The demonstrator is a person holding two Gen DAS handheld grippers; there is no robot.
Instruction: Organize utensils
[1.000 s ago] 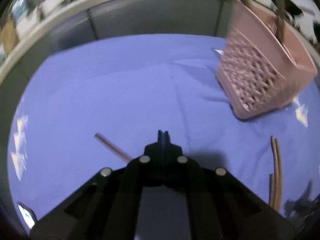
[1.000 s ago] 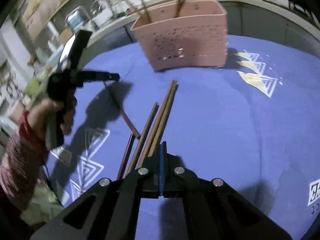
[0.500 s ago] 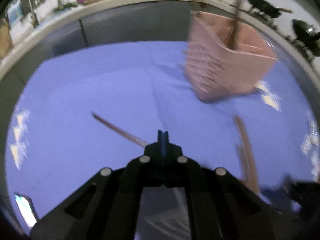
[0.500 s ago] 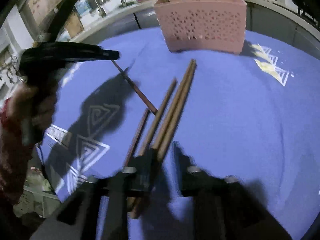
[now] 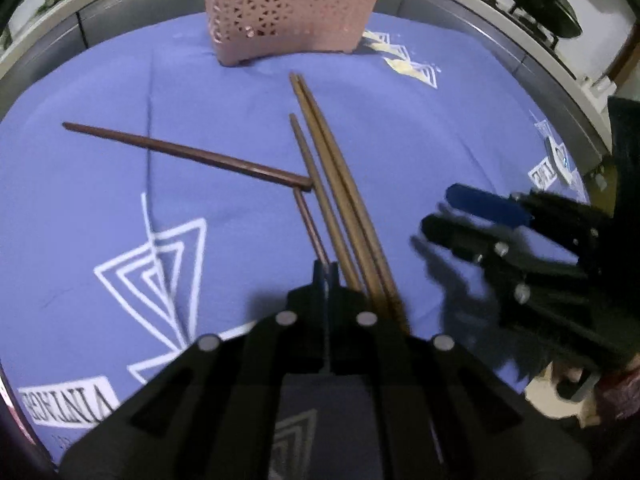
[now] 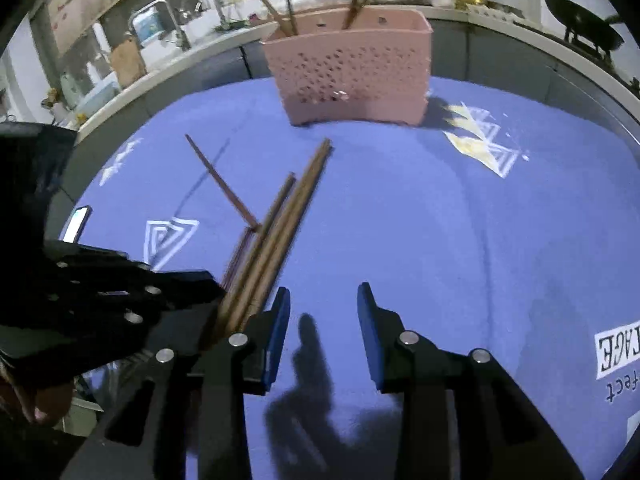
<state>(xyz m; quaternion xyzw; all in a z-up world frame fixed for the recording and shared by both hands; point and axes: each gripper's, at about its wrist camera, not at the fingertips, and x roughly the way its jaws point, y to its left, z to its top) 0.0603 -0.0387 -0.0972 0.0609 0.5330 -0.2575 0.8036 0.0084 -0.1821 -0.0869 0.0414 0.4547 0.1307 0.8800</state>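
left tongs (image 5: 325, 270): closed, empty | right tongs (image 6: 323, 300): just opened, empty

Printed text on blue tablecloth (image 5: 240, 80)

White label (image 5: 68, 404) at the cloth's near-left corner: "VINTAGE", seen upside down. Second white label (image 6: 618, 348) in the right wrist view: "AGE" legible, rest cut off; below it loose letters "fect". No other text readable.
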